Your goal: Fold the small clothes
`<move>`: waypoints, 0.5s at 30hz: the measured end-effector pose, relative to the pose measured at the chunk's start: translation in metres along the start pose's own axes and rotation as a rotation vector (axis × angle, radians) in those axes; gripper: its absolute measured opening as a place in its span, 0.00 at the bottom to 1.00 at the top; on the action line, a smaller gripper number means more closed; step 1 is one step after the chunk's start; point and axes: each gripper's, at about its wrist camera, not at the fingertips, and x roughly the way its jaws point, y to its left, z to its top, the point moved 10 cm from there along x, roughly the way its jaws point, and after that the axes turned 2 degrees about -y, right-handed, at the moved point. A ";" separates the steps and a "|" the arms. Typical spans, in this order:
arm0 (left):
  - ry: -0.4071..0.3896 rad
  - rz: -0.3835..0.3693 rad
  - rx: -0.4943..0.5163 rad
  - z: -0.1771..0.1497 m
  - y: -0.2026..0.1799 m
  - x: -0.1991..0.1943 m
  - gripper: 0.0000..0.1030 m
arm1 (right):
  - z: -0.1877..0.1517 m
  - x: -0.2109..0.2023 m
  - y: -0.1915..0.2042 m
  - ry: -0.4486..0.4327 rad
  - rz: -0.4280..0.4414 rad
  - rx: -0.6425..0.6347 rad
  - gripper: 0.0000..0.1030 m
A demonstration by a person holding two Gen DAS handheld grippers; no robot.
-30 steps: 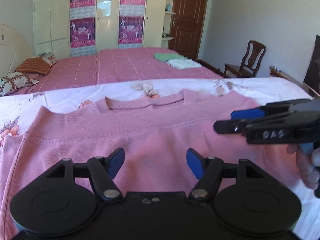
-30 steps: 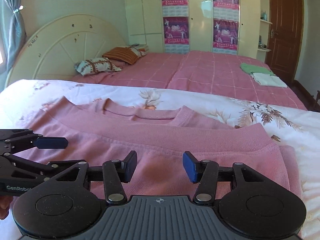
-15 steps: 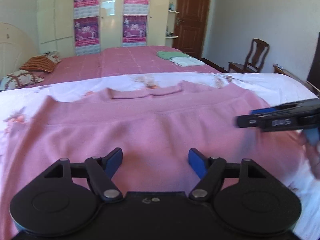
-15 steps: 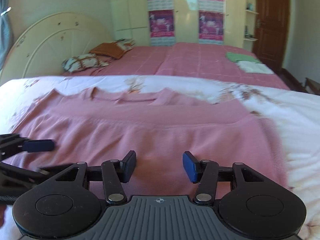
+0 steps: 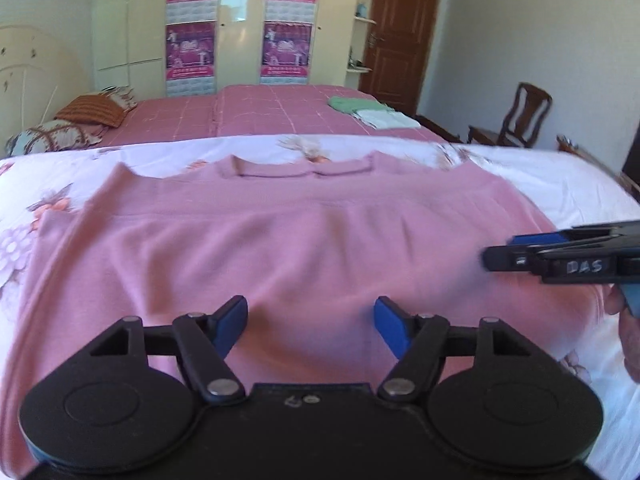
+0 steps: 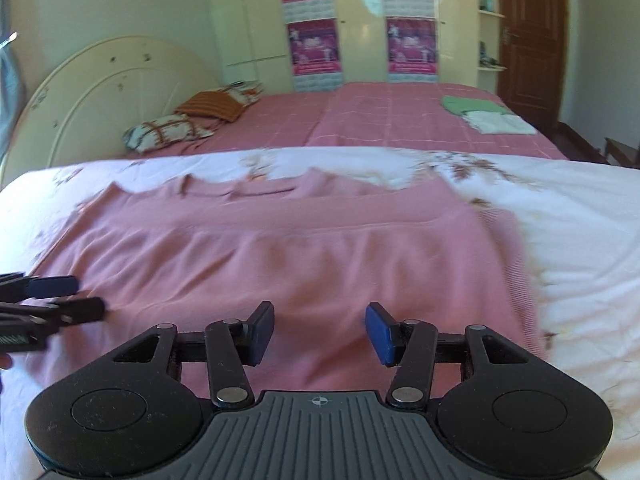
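Pink sweater [image 5: 304, 248] lies flat on the floral sheet [image 6: 568, 216] of the near bed, collar at the far side, lower part folded up over the body, hem across the chest. Left claw [image 5: 310, 322] hangs just above the near edge of the sweater, jaws apart, nothing between the blue pads [image 5: 390, 330]. Right claw [image 6: 320, 330] same: jaws apart, empty, over the sweater's near right part. In the left view the right claw comes in side-on from the right edge over the sweater's right side; contact with the cloth unclear, frame is blurred. A hand [image 5: 628, 332] shows under it. Far bed [image 6: 380, 120] has a pink cover, folded green and white clothes [image 6: 486, 114] and two pillows [image 6: 192, 120].
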 end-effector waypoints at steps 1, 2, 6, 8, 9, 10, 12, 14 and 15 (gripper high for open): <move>0.023 0.029 0.030 -0.004 -0.005 0.007 0.74 | -0.003 0.004 0.009 0.002 0.006 -0.014 0.50; 0.059 0.067 0.066 -0.009 -0.009 0.015 0.77 | -0.007 0.009 0.014 0.016 -0.004 -0.029 0.50; -0.025 0.065 0.027 0.013 -0.013 -0.007 0.67 | -0.009 0.015 0.022 0.048 -0.052 -0.032 0.50; -0.037 0.064 0.023 0.018 -0.014 -0.008 0.70 | 0.005 -0.001 0.027 -0.038 0.009 -0.013 0.50; -0.003 0.058 0.027 0.015 -0.017 0.000 0.70 | 0.009 -0.004 0.032 -0.059 0.015 -0.028 0.50; 0.039 0.067 0.029 0.010 -0.017 0.010 0.69 | 0.012 -0.001 0.036 -0.052 0.016 -0.049 0.50; 0.067 0.076 0.054 -0.001 -0.017 0.021 0.72 | 0.003 0.015 0.039 0.020 -0.002 -0.069 0.46; 0.068 0.082 0.040 -0.001 -0.014 0.013 0.72 | -0.007 0.025 0.037 0.053 -0.013 -0.075 0.45; 0.047 0.087 0.036 0.000 -0.011 0.001 0.71 | -0.007 0.022 0.035 0.055 -0.009 -0.052 0.45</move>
